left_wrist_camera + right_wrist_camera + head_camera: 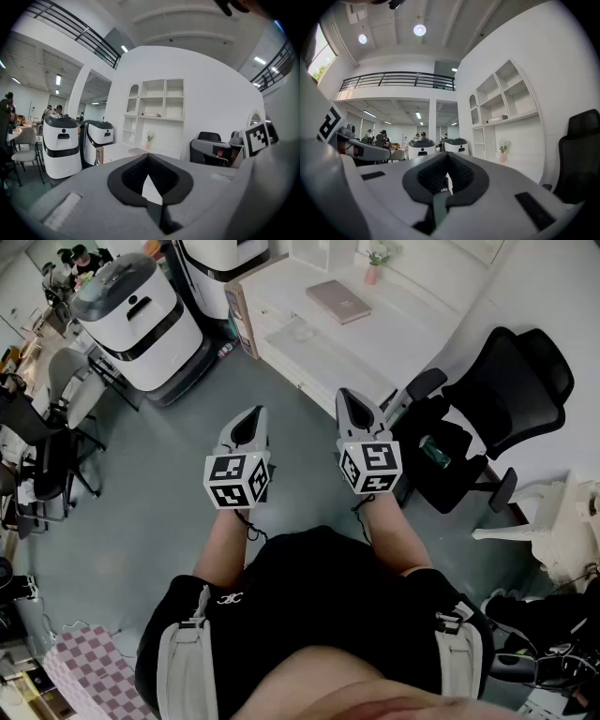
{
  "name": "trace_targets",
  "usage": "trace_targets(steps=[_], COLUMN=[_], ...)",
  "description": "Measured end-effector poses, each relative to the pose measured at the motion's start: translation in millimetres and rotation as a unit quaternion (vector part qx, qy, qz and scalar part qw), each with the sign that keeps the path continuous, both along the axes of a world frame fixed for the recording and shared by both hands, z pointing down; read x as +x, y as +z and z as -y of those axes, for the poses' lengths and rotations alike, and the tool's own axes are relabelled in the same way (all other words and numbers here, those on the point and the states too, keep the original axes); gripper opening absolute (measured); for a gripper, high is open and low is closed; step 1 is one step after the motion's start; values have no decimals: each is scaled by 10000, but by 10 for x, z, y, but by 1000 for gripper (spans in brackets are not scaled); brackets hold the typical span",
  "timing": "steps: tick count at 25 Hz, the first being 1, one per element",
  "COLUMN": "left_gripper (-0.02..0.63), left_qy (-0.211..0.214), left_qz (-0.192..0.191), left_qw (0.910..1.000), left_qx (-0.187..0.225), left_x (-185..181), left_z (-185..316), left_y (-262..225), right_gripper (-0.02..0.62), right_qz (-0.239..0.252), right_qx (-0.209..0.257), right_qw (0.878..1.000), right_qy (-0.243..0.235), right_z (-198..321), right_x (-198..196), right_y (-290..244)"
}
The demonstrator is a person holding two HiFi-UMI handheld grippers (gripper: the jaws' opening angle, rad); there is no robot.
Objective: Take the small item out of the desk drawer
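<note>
The grey floor (169, 484) took up most of what lay before me, and I stood on it well apart from the long white desk (394, 329) at my twelve to one o'clock. By my reckoning the task had hardly begun. The drawer front (292, 371) along the near edge of that surface looked closed as far as I could tell. The small item showed in no view, so I judged it was inside the drawer. Everything was left to do: walk up, pull the drawer open, find the item and lift it out.

At my ten to eleven o'clock stood two white rounded machines with black bands (141, 320), clear of the straight path. The black mesh office chair (497, 399) at my two o'clock sat just beside the desk's right end. Its armrest reached toward the corner, and I judged it could crowd my right arm if I came in from that side. A pink-and-white chequered bag (89, 671) lay at my seven o'clock, out of the way.

On the surface lay a flat brown book (338, 301). A small pink vase with a green sprig (374, 271) stood beyond it at the far edge. Neither was near the drawer.

My left claw (249, 421) and my right claw (354, 401) were held out side by side toward the desk. Each had its dark pads pressed together with nothing between them.
</note>
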State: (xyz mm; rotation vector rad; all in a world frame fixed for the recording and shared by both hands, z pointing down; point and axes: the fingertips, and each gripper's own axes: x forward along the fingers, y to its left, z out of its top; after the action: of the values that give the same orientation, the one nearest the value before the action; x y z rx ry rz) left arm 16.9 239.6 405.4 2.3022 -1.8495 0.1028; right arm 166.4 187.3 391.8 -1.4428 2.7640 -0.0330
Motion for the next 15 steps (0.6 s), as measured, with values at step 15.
trace_targets(steps=[15], left_gripper=[14], left_qy=[118], left_qz=[37], left_qw=[9999], left_qx=[4], left_x=[-306], left_z=[-428], left_y=[30], right_gripper=[-3], right_qz=[129], right_qx=[13], right_qw=[9999], right_qy=[-12], right_z=[-457], right_x=[-374], right_y=[11])
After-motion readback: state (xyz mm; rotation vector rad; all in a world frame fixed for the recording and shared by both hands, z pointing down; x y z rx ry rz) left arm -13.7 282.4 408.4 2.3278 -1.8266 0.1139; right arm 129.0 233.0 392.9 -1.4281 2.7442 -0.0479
